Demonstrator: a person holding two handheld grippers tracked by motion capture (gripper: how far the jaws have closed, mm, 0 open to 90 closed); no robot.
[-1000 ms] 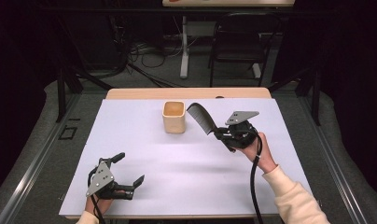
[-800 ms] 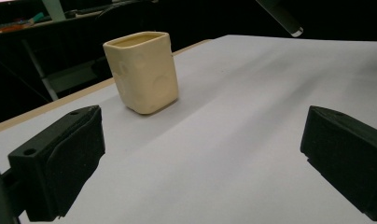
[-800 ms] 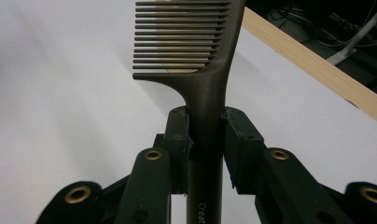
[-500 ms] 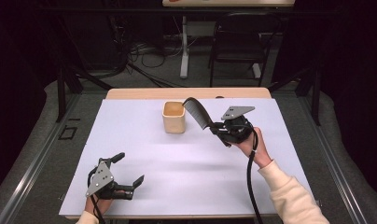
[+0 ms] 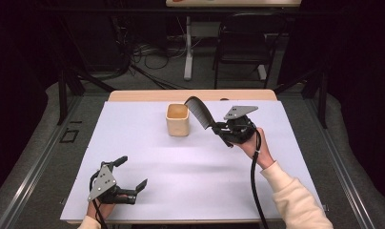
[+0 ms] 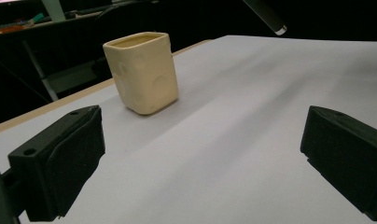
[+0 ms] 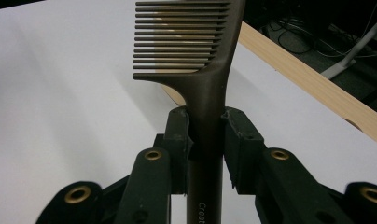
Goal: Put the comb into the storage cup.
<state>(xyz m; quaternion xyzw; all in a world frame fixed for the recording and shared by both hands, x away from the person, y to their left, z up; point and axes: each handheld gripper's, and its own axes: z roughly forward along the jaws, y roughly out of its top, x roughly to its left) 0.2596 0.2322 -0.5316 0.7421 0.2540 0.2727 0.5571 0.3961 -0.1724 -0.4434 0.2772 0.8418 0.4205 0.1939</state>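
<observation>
My right tool [image 5: 218, 129] has been carrying the comb [image 5: 199, 110] closer to the cup [image 5: 177, 119] since a moment ago, and now the comb's far end is hanging just above the cup's right rim. I am squeezing the comb's handle tight between the two jaws of this tool, as the right gripper view shows, with the teeth [image 7: 179, 39] sticking out past them. The comb's long side is leaning up and to the left, from my right hand toward the cup. The cup is standing upright on the white worktop [image 5: 190, 167], near the far edge. My right hand is much nearer to it than my left. My left tool [image 5: 132, 175] is resting down by the near edge, well apart from the cup, with its jaws wide open and holding nothing. I am thinking the comb needs to tip up and go down into the cup. Nothing is standing in the way.
</observation>
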